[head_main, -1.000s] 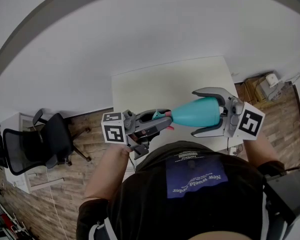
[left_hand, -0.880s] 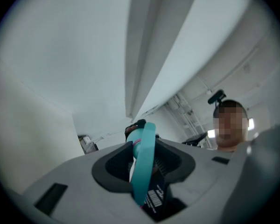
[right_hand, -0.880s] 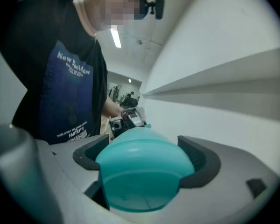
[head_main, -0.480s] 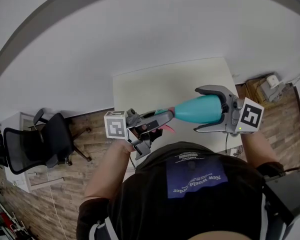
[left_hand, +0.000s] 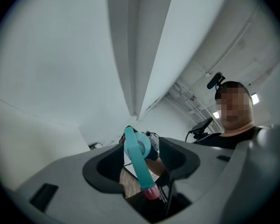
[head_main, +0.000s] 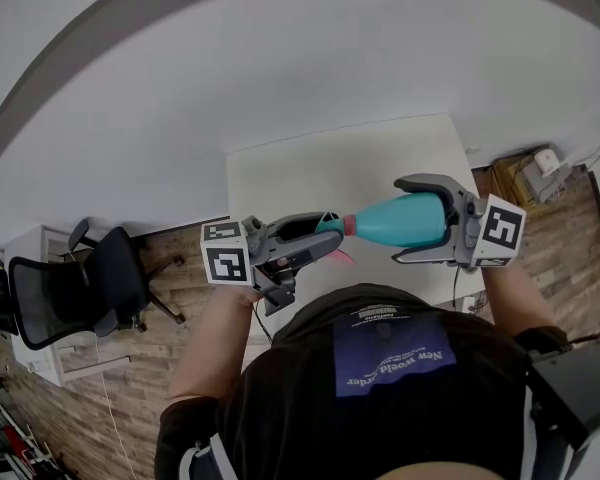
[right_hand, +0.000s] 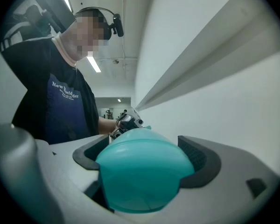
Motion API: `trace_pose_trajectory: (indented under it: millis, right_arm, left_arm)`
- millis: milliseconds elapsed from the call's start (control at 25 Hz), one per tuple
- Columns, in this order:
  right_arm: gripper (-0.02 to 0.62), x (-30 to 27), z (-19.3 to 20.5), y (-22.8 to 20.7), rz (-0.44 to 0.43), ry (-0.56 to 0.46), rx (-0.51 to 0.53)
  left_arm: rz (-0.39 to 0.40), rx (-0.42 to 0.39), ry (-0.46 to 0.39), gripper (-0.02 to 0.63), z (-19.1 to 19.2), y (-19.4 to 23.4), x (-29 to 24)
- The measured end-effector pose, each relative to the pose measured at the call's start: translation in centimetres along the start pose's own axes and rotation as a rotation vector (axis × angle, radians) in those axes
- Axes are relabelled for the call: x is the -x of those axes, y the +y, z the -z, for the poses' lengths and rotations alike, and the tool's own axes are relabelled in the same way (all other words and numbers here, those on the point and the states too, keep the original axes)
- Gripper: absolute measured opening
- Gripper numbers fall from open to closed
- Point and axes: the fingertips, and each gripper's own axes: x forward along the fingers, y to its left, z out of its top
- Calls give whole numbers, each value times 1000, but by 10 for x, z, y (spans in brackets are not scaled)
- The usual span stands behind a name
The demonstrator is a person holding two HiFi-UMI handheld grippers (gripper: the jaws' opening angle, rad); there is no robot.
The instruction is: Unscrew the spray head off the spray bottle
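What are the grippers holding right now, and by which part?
The right gripper grips the bottle by its wide body. The left gripper holds nothing: its fingers are opening, with the spray head between them.

A white table (head_main: 330,183) stands by a white wall (head_main: 280,58) on a wood-plank floor (head_main: 110,388), with a black office chair (head_main: 75,293) nearby.

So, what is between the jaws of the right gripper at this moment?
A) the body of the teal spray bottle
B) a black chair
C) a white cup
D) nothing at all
A: in the right gripper view, the teal spray bottle fills the space inside the right gripper, with both jaws against its body.
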Motion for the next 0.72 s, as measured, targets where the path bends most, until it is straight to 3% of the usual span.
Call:
trace_pose_trajectory:
  millis: [360, 480, 640, 720]
  right_arm:
    - [462, 14, 11, -12, -21, -91, -260]
    - [462, 23, 15, -16, -42, -111, -346]
    - [462, 20, 15, -18, -95, -139, -469]
    - [462, 15, 16, -16, -129, -142, -524]
  left_arm:
    - [-91, -506, 18, 222, -22, -17, 40]
    - [-200, -770, 149, 221, -12, -10, 41]
    - [-321, -1204, 382, 221, 12, 7, 37]
    - [-337, -1325, 402, 221, 20, 7, 30]
